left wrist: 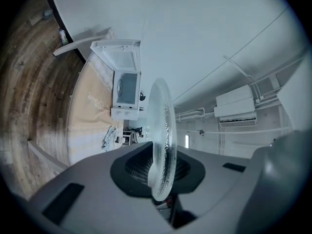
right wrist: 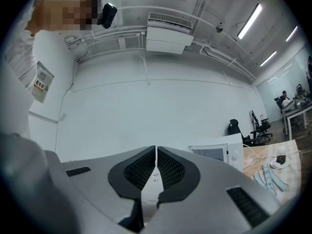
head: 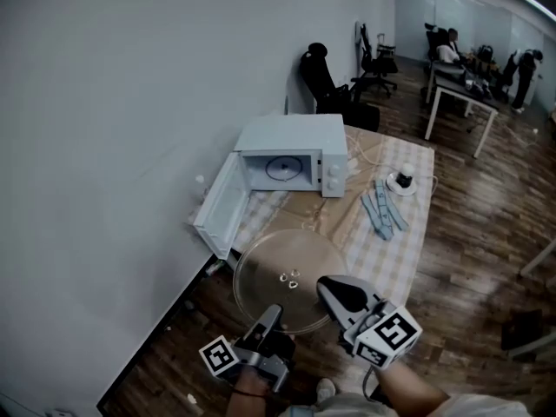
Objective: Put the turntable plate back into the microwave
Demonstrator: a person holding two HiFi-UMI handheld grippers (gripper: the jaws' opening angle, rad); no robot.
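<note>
Left tool (left wrist: 158, 167) is clamped on the turntable plate (head: 287, 276) at its near rim; right tool (head: 327, 287) apparently closes on the thin edge. The plate is level, short of the counter (head: 387, 250), and the open microwave (head: 295, 150) lies straight ahead.

the left gripper (head: 272, 313) and right gripper (head: 328, 285) are grey, with black ribbed pads (right wrist: 141, 172) and white cubes (head: 388, 335) bearing black square markers.
</note>
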